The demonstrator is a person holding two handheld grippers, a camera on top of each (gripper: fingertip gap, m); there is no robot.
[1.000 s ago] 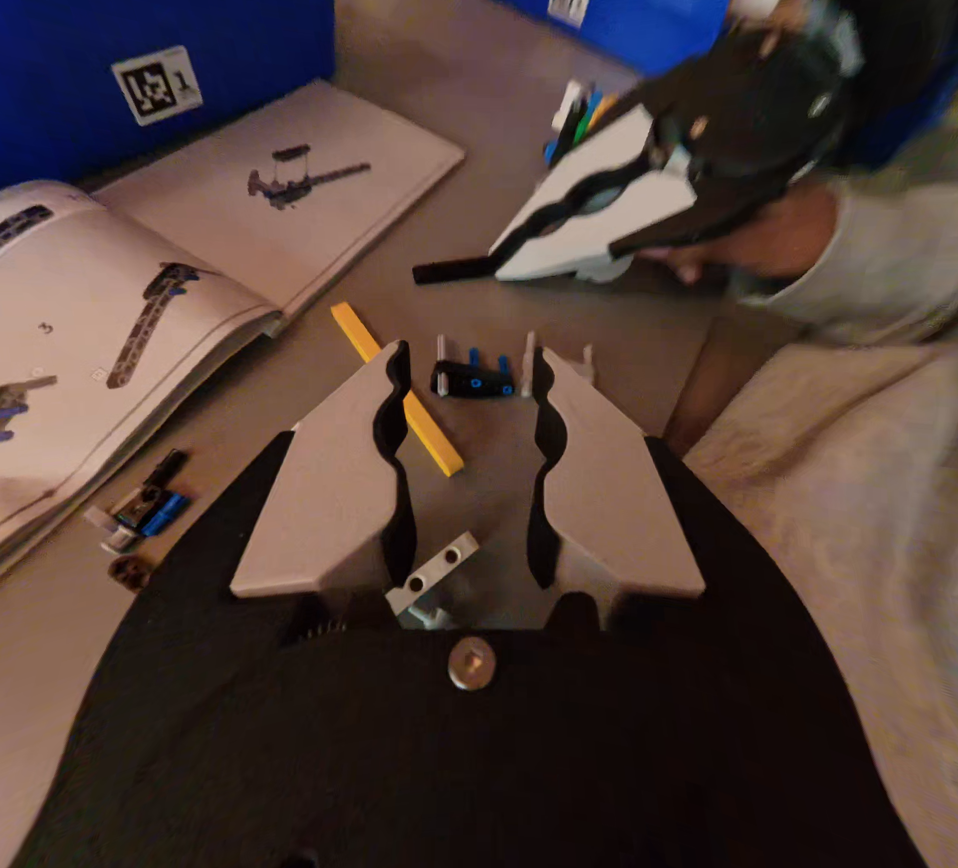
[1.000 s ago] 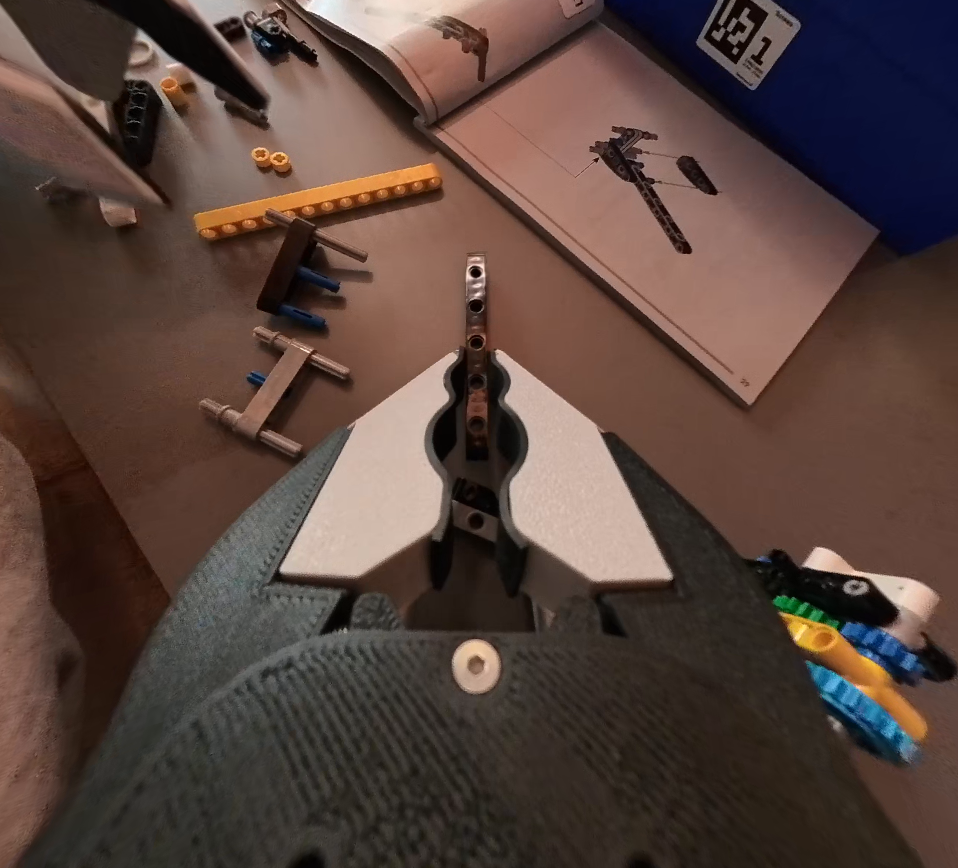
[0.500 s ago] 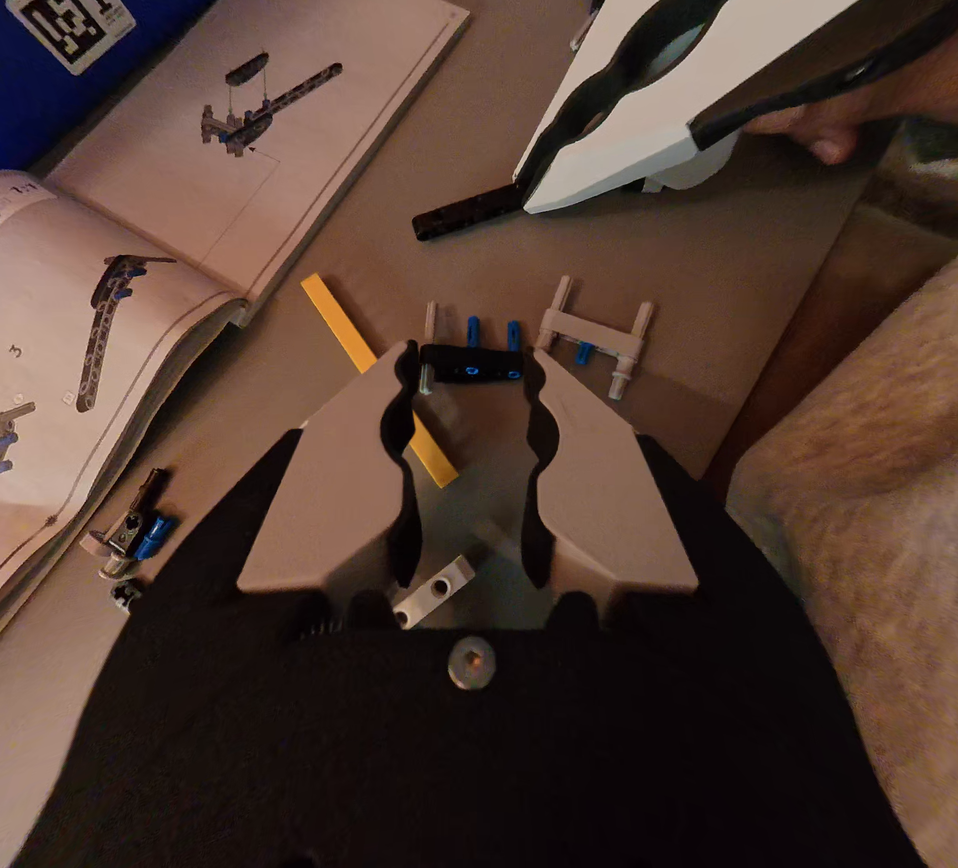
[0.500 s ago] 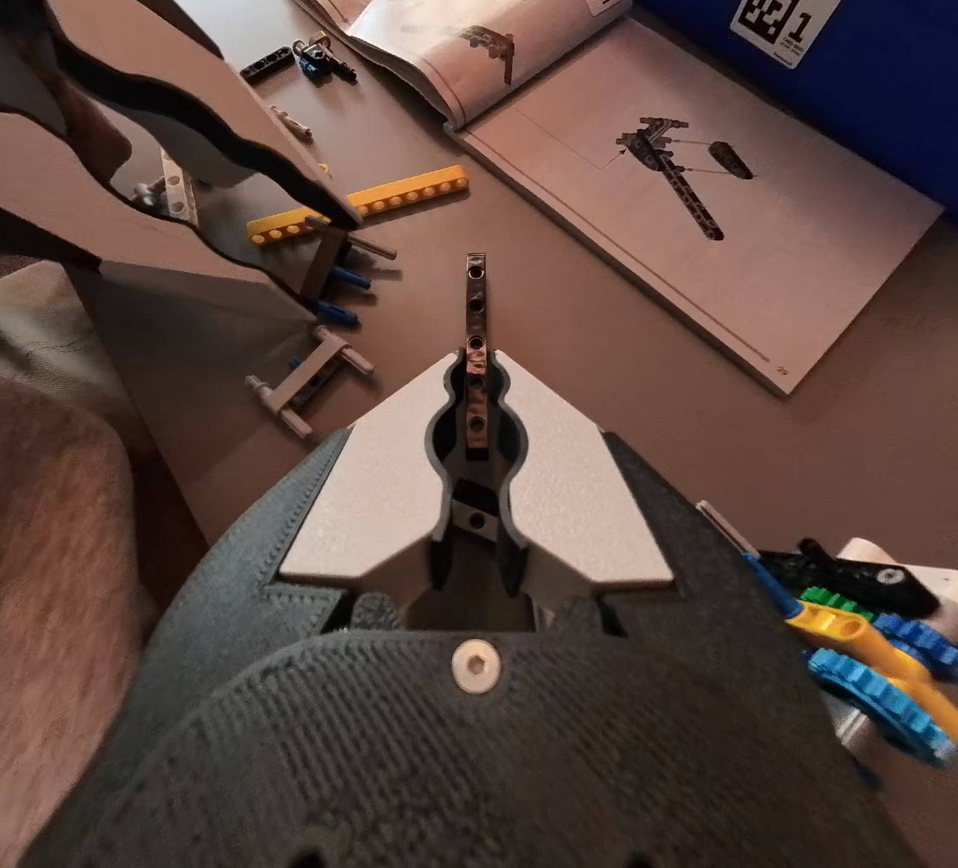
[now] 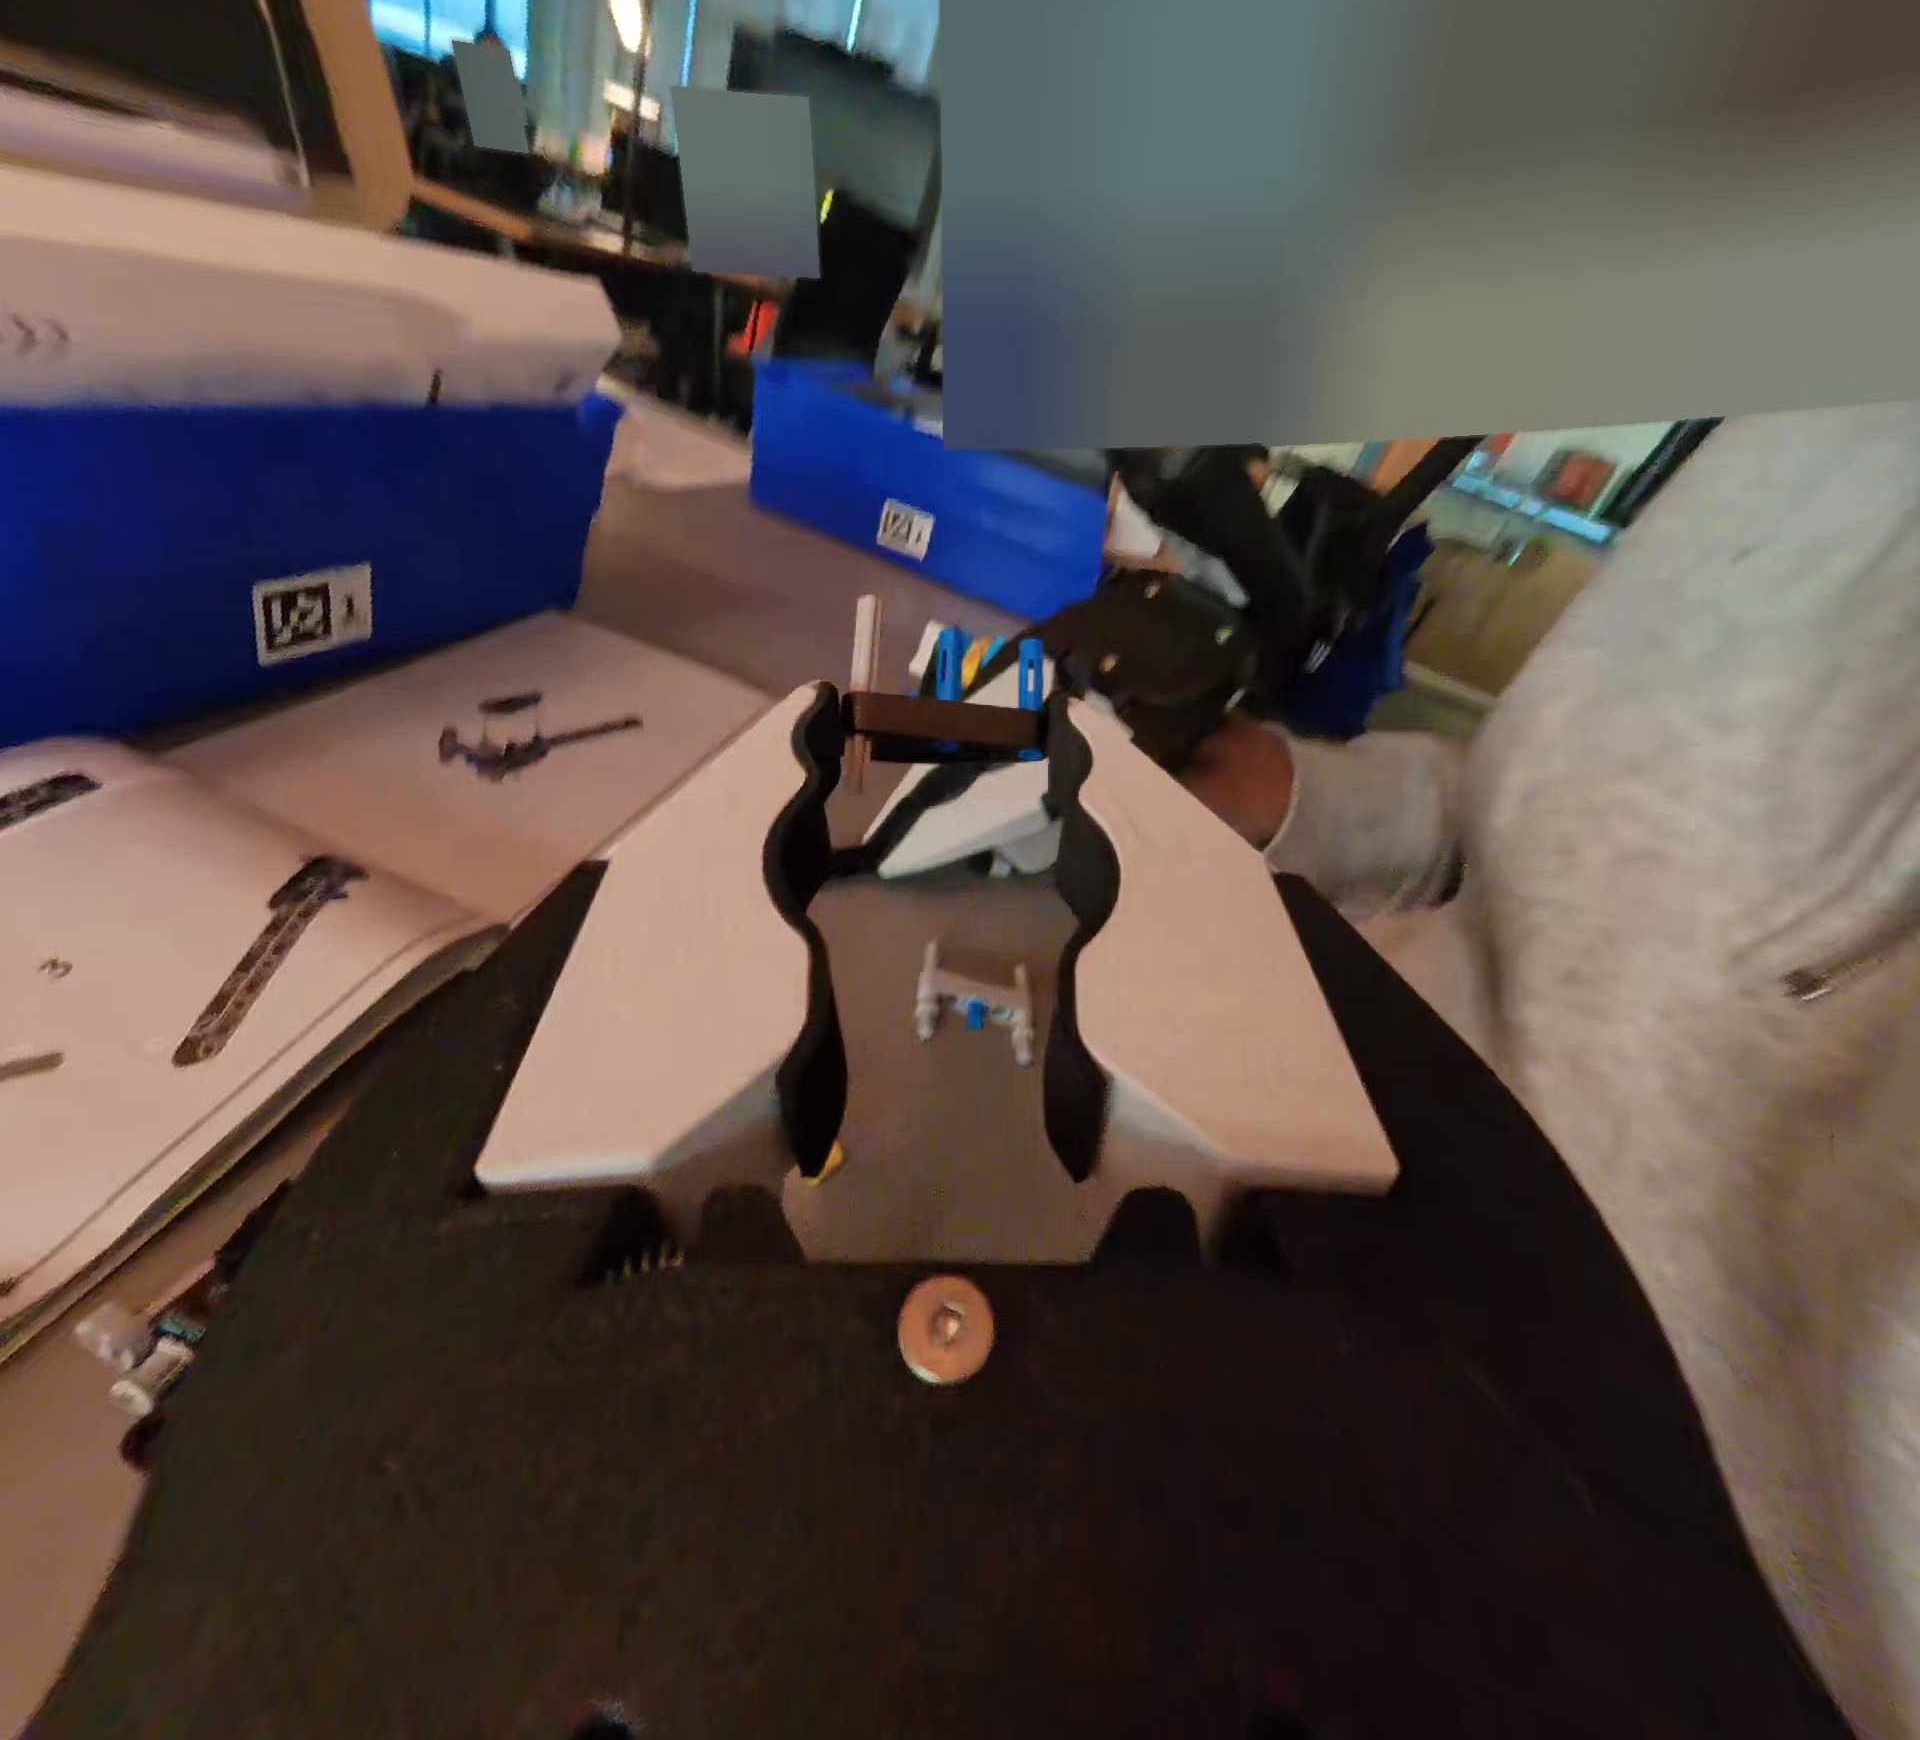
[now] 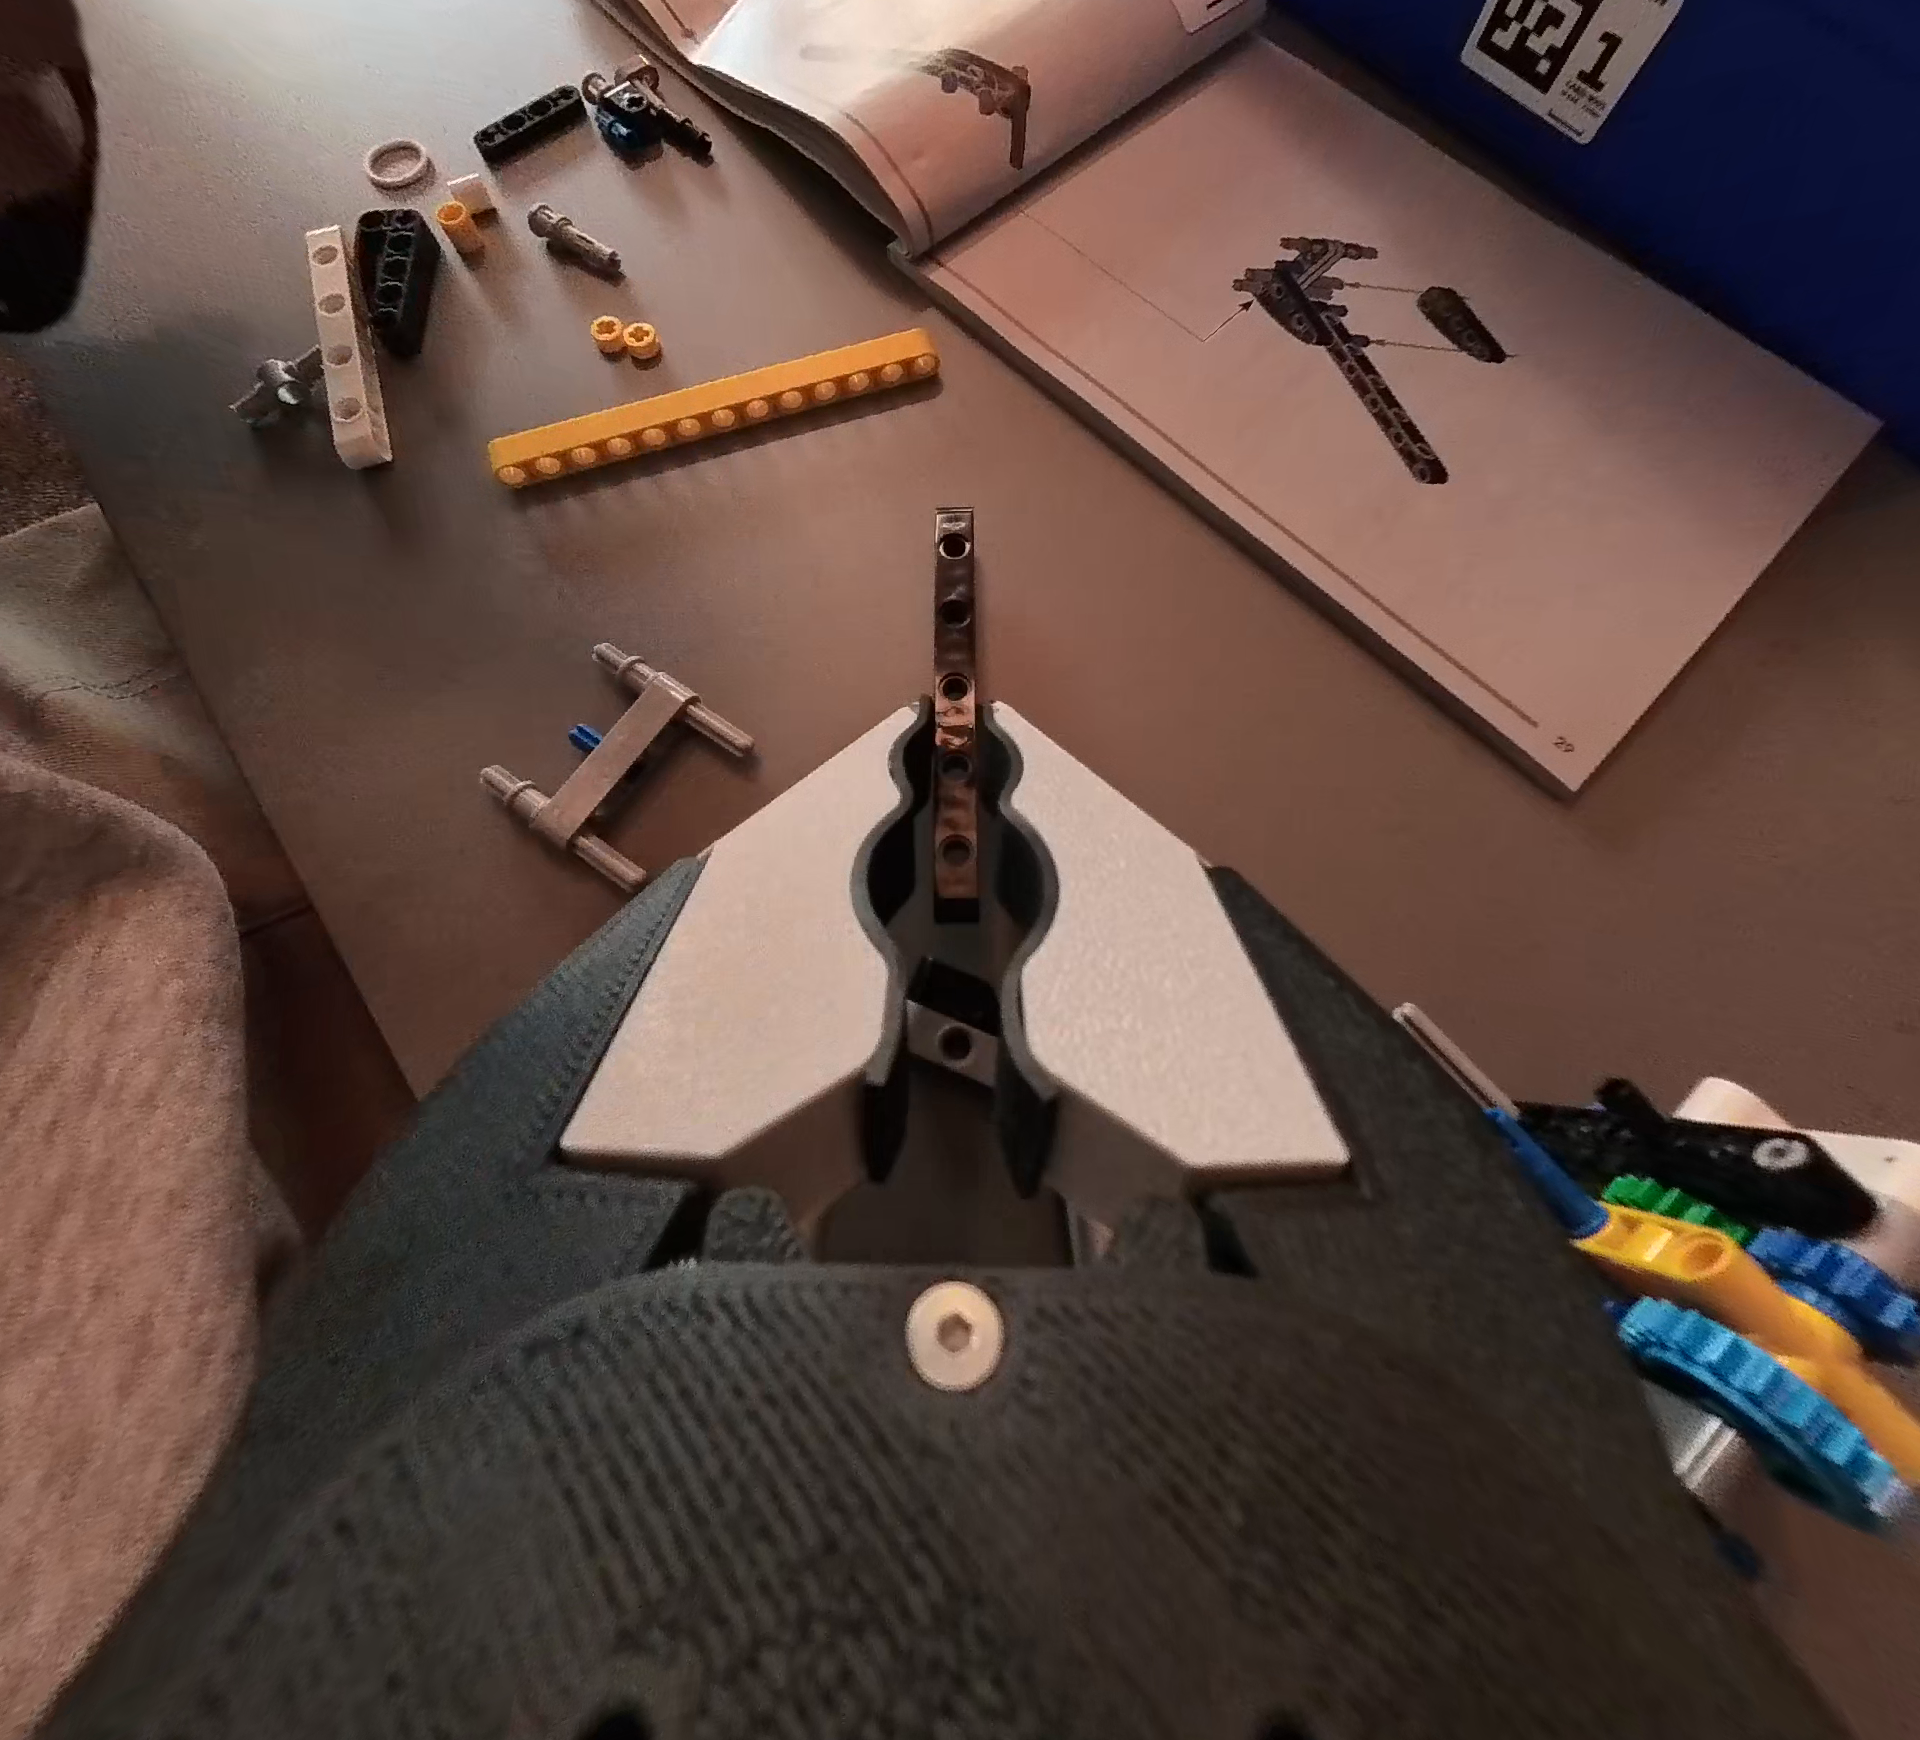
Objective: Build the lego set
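A: Why is the left gripper [image 5: 940, 734] lifted off the table?

B: Probably to bring its part to the other one. Its jaws are about half closed, the tips pinching the two ends of a short black beam [image 5: 943, 736], which bridges the gap crosswise. Two blue pins [image 5: 1029, 670] and a pale grey axle [image 5: 862, 651] stick up from it, likely kept clear for mating.

A: And the right gripper [image 6: 954, 716]?

B: Nearly closed, clamped flat on a long black beam [image 6: 954, 641] that juts forward over the table, its holes facing up. That looks like the receiving piece.

A: Taking the instruction booklet [image 6: 1351, 402] as the mark, where is everything?

B: The long beam points at the booklet's near edge. The yellow beam [image 6: 717, 407], hard glossy plastic with a row of holes, lies left of it. A grey H-shaped assembly [image 6: 613, 760] sits nearer than that, and small loose pieces lie scattered beside the booklet's far left corner. The blue bin [image 6: 1714, 80] stands behind it
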